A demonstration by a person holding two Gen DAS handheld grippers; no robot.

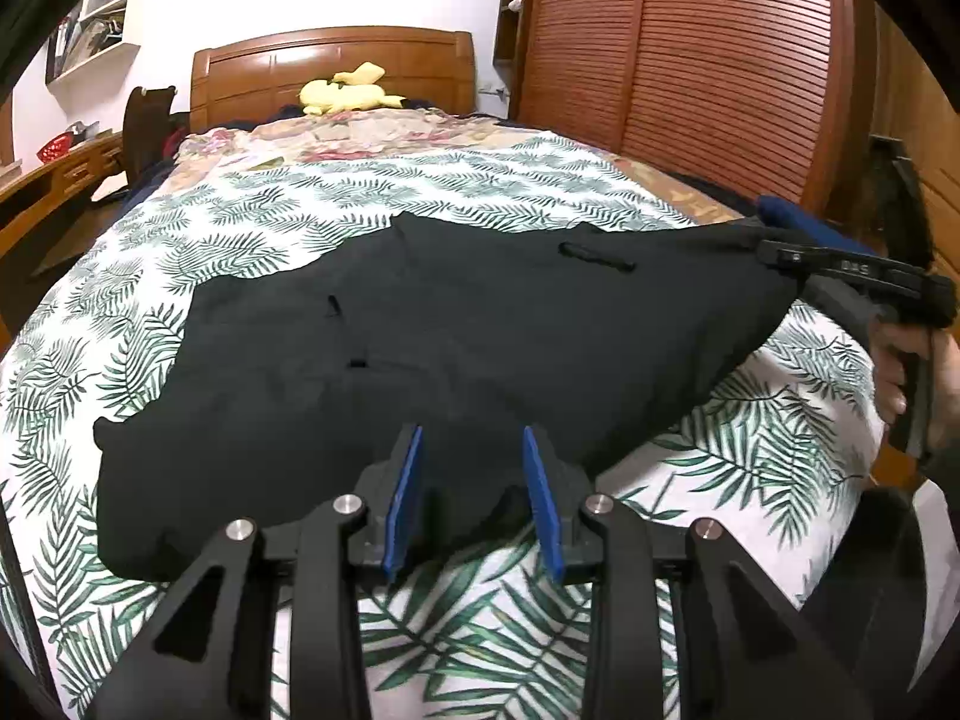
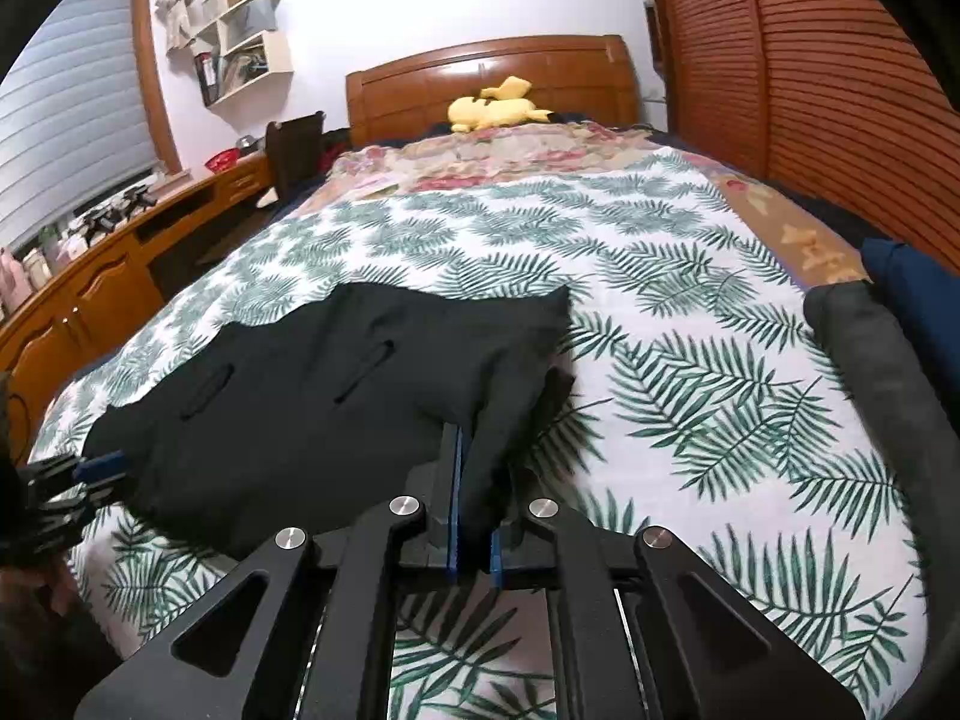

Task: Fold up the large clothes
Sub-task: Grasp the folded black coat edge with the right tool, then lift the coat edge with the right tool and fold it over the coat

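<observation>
A large black garment point(image 1: 420, 348) lies spread on the leaf-print bed cover point(image 1: 750, 438). My left gripper point(image 1: 474, 450) is open, its blue pads to either side of the garment's near edge, gripping nothing. My right gripper point(image 2: 471, 450) is shut on the garment's right corner point(image 2: 492, 420) and lifts it a little off the bed. In the left wrist view the right gripper point(image 1: 774, 240) shows at the right, holding that raised corner. In the right wrist view the left gripper point(image 2: 96, 471) shows at the garment's point(image 2: 312, 396) left edge.
A yellow plush toy point(image 1: 348, 93) lies by the wooden headboard point(image 1: 336, 60). A slatted wooden wardrobe point(image 1: 690, 60) stands to the right of the bed, and a wooden desk point(image 2: 120, 264) to the left. A dark blue cloth point(image 2: 912, 288) lies at the bed's right edge.
</observation>
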